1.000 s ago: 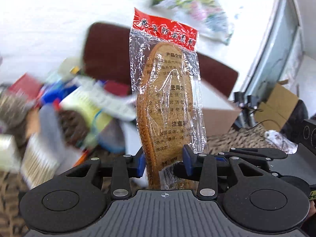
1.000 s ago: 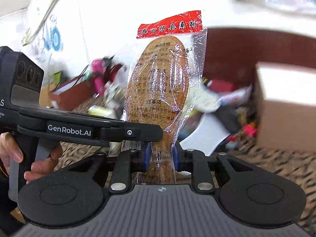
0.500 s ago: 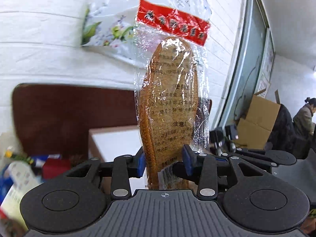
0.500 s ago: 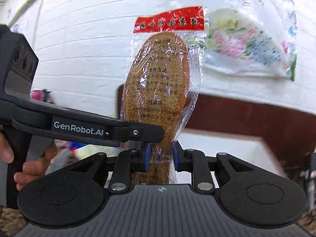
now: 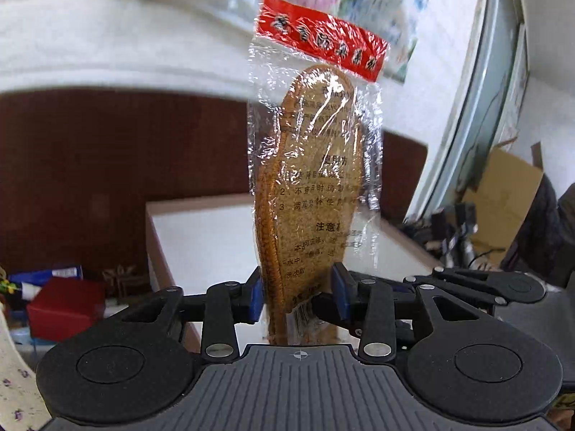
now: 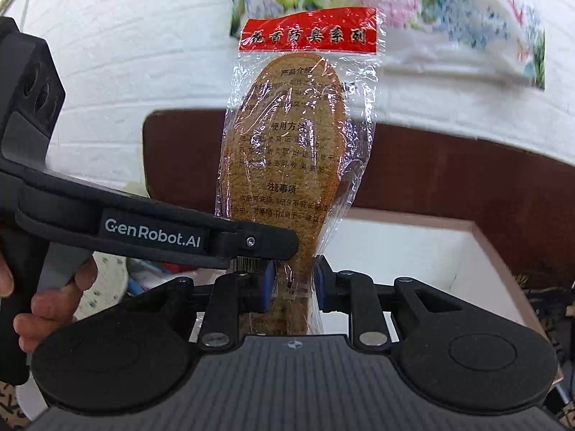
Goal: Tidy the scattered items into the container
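A brown insole in a clear plastic bag with a red header stands upright between both grippers; it also shows in the right wrist view. My left gripper is shut on its lower end. My right gripper is shut on the same lower end from the other side. The left gripper's black body crosses the right wrist view at the left. Behind and below the insole is an open cardboard box with a white inside, also in the right wrist view.
A red box and blue packs lie left of the cardboard box. A dark brown headboard and a white brick wall stand behind. A flowered plastic bag hangs on the wall. Cardboard cartons stand at the right.
Both grippers have carried the insole from over the pile of scattered items toward the cardboard box. The box now fills more of both views. Both grips are unchanged.
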`<move>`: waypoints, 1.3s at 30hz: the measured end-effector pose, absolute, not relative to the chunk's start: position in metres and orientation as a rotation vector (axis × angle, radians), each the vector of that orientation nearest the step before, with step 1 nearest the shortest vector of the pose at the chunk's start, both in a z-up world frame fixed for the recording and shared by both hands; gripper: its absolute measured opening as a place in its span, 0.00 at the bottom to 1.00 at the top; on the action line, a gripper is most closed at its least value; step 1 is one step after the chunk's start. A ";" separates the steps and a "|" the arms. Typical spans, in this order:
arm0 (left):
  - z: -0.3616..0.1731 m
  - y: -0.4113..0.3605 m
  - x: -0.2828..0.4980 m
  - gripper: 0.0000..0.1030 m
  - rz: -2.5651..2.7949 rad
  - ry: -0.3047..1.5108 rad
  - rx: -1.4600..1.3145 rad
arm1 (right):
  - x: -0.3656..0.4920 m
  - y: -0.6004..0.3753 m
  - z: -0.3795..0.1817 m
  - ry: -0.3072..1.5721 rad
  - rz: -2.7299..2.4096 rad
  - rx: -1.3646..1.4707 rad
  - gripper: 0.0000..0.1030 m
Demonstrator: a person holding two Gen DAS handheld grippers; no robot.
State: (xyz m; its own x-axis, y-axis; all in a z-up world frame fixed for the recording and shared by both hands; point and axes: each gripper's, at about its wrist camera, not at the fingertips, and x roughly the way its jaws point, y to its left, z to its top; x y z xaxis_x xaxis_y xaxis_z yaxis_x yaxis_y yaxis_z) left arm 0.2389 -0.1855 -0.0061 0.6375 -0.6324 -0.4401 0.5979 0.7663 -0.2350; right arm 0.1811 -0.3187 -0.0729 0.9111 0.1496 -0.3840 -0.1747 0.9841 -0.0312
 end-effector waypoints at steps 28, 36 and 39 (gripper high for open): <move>-0.016 -0.153 0.186 1.00 -0.611 0.507 -0.086 | 0.150 -0.298 -0.079 0.399 0.079 -0.125 0.96; -0.023 -0.094 0.119 1.00 -0.553 0.496 -0.179 | 0.094 -0.254 -0.080 0.361 0.176 -0.108 0.98; -0.034 -0.069 0.093 1.00 -0.509 0.512 -0.211 | 0.075 -0.230 -0.089 0.374 0.219 -0.098 0.98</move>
State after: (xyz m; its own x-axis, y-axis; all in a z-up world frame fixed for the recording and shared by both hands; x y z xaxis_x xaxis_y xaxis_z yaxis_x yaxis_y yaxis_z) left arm 0.0932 -0.0685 -0.0345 0.7513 -0.5137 -0.4143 0.4109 0.8553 -0.3156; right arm 0.0754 -0.2295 -0.0890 0.9077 0.1937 -0.3722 -0.2296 0.9718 -0.0544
